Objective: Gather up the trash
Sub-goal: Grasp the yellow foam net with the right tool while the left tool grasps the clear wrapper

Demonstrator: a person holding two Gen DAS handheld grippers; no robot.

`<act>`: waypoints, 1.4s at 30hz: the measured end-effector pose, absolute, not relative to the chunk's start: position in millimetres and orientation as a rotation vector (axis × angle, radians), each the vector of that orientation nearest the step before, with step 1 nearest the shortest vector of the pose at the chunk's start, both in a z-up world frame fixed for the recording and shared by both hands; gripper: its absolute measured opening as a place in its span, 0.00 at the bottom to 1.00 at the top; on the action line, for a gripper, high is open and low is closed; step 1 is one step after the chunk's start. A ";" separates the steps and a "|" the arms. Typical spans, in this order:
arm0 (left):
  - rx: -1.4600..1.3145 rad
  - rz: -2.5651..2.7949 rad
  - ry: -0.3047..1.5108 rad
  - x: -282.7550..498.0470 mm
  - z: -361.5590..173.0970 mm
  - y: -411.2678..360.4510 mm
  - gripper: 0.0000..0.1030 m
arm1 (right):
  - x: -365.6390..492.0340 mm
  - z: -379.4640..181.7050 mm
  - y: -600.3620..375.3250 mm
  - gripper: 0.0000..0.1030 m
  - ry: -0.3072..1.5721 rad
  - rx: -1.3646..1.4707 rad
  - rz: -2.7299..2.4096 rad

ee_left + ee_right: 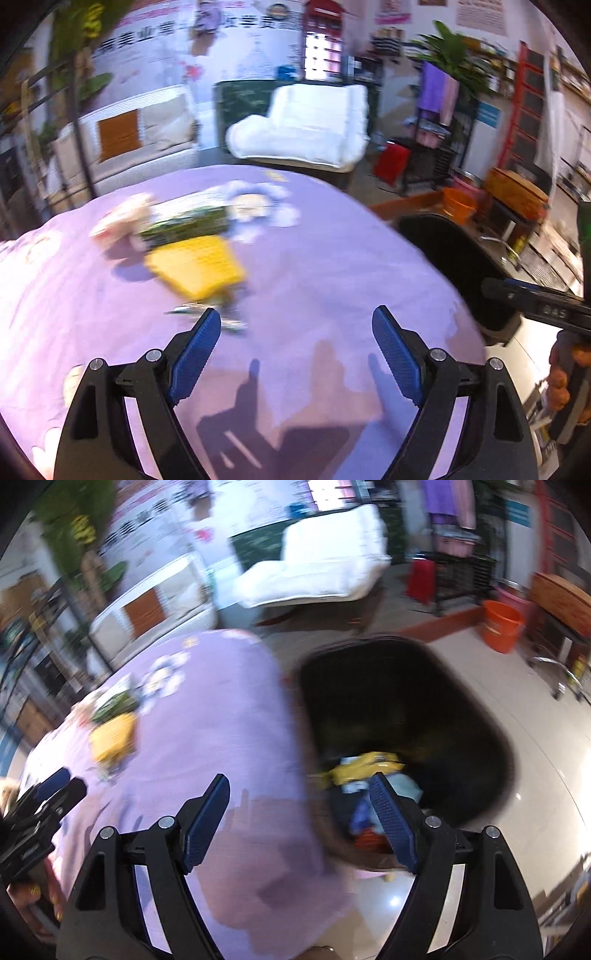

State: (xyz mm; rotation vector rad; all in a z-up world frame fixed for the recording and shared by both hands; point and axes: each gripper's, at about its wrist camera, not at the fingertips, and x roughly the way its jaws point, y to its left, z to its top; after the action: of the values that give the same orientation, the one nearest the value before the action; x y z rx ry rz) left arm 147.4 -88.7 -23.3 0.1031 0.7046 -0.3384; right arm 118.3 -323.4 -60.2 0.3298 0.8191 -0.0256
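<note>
Trash lies on the table's purple cloth (pixel 332 258): a yellow packet (pixel 195 266), a green wrapper (pixel 184 221), a crumpled pink-white piece (pixel 122 221) and a small scrap (pixel 207 314) by my left finger. My left gripper (pixel 297 313) hovers open over the cloth, holding nothing. My right gripper (pixel 298 779) is open and empty above the table edge and the black bin (pixel 406 686). The bin holds yellow trash (pixel 365 768) and other scraps. The yellow packet (pixel 110 738) also shows far left in the right wrist view.
The black bin (pixel 443 251) stands on the floor against the table's right side. An orange bucket (pixel 500 626), a white lounge chair (pixel 306 125) and a red bag (pixel 391 162) lie beyond. The other gripper (pixel 535 302) and a hand show at the right edge.
</note>
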 end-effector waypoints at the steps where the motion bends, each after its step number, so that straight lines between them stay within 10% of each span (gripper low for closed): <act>1: 0.102 -0.316 0.703 146.7 -23.3 -79.9 0.81 | 121.6 -58.6 -315.1 0.76 0.823 0.322 -0.001; 30: 0.025 -0.076 0.786 209.0 -44.3 84.8 0.81 | 302.4 -79.4 -82.8 0.77 1.046 0.089 0.376; 42: -0.002 -0.171 0.835 205.9 -51.3 60.6 0.81 | 302.9 -80.8 -87.0 0.27 1.026 0.164 0.424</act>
State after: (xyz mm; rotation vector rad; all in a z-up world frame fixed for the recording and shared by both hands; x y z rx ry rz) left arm 205.9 60.6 -51.3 -0.0025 0.8351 -0.1710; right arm 302.9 -87.0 -80.8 0.1640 1.0257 0.4238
